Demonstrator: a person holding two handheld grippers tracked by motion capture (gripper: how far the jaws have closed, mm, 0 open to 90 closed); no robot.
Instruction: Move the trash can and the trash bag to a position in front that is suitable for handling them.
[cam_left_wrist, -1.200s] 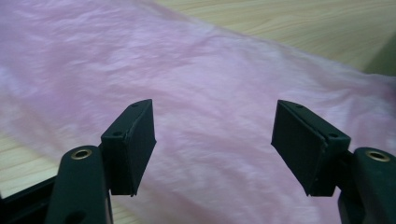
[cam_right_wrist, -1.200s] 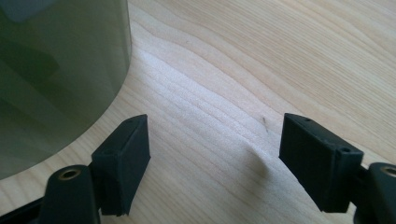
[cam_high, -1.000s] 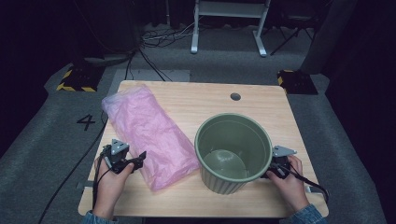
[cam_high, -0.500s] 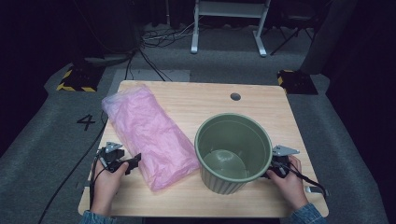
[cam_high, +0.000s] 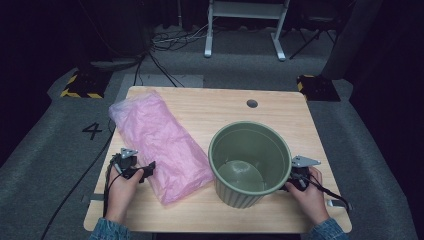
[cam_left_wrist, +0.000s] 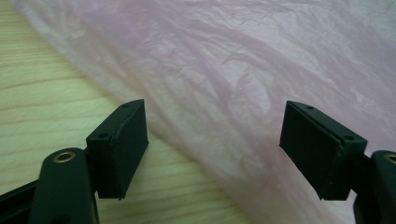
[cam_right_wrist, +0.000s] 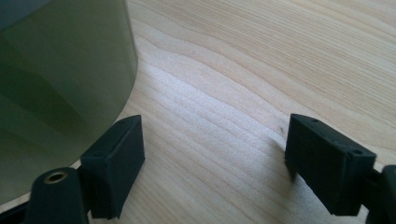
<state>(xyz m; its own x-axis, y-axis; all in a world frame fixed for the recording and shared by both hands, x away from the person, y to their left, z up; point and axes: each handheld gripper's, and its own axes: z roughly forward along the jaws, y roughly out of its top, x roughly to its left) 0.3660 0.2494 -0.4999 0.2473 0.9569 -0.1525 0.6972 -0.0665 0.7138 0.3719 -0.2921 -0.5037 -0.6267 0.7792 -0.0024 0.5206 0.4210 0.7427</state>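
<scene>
While the high view lays out the whole table (cam_high: 200, 107), with the pink bag (cam_high: 160, 142) at nine o'clock of the green bucket (cam_high: 250, 162), we see our left gripper (cam_high: 145, 171) at the bag's eight o'clock edge. Its own view adds that the jaws gape, having just been opening, with wrinkled pink film (cam_left_wrist: 243, 84) just ahead and ungripped. Our right gripper (cam_right_wrist: 215, 163) stands open over bare wood at the bucket's four o'clock.

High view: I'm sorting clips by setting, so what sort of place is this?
Probably a lab or studio set up for recording: a lone wooden table on grey carpet, loose cables on the floor, a number 4 marked beside it, dark surroundings.
</scene>
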